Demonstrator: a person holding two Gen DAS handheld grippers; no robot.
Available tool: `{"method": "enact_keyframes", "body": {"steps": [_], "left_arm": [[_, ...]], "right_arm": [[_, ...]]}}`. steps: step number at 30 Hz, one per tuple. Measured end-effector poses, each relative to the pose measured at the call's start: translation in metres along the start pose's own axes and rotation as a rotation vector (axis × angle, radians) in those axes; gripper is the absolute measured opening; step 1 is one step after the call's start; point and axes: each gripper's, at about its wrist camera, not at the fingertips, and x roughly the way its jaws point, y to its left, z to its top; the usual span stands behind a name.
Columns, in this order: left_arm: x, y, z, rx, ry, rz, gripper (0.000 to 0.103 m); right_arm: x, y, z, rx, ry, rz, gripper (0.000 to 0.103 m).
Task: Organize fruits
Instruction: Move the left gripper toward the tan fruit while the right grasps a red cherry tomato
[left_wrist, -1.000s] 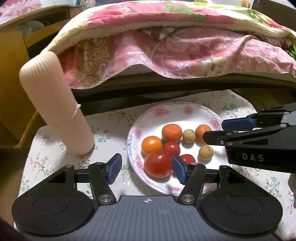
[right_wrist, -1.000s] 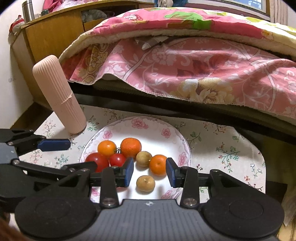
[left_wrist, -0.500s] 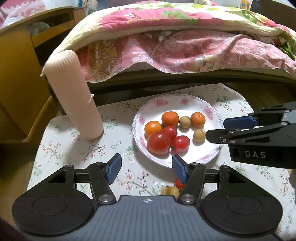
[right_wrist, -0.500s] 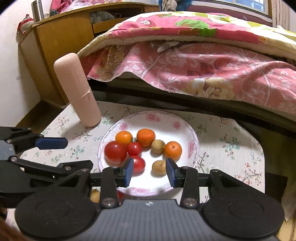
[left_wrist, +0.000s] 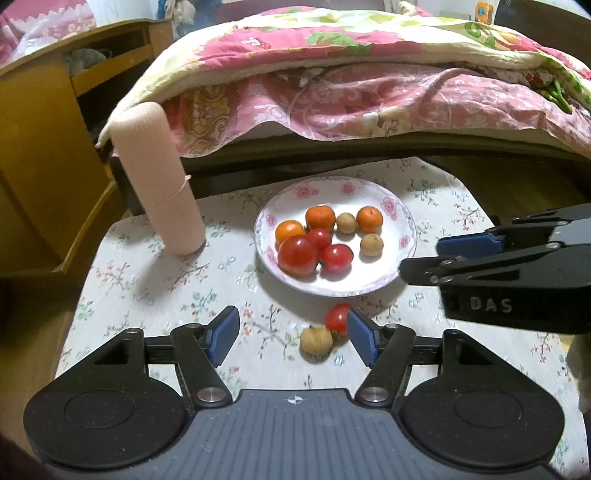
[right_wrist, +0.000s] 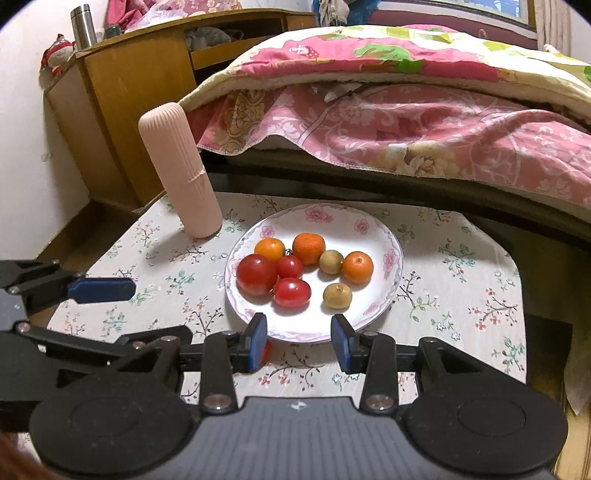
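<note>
both held wide open, gripping nothing: left gripper above tablecloth with small tomato and brown fruit between jaws; right gripper at plate edge

Landmark: floral tablecloth
Ribbed pink cylinder: upright on its far left corner
Quilt-covered bed: beyond it
Wooden desk: far left

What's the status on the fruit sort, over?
Left gripper open, right gripper open, both empty. Eight fruits on plate. Small tomato and brown fruit loose on tablecloth, nothing blocking.
</note>
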Motion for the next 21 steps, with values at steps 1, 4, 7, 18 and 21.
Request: {"method": "enact_keyframes", "body": {"steps": [1, 4, 7, 18, 21], "left_arm": [[-0.003, 0.000, -0.002, 0.002, 0.003, 0.004, 0.071], [-0.010, -0.002, -0.006, 0.009, 0.008, 0.010, 0.072], [-0.011, -0.004, -0.011, 0.028, 0.020, 0.011, 0.073], [0.027, 0.014, -0.030, 0.096, 0.105, -0.018, 0.073], [0.032, 0.017, -0.032, 0.084, 0.122, -0.039, 0.073]], "right_arm": [[-0.003, 0.000, -0.002, 0.001, 0.001, -0.002, 0.038], [-0.013, 0.001, -0.010, 0.006, 0.009, -0.012, 0.038], [-0.019, 0.002, -0.017, 0.014, 0.019, -0.006, 0.038], [0.028, 0.020, -0.025, -0.039, 0.104, 0.016, 0.038], [0.040, 0.022, -0.025, -0.026, 0.089, 0.028, 0.038]]}}
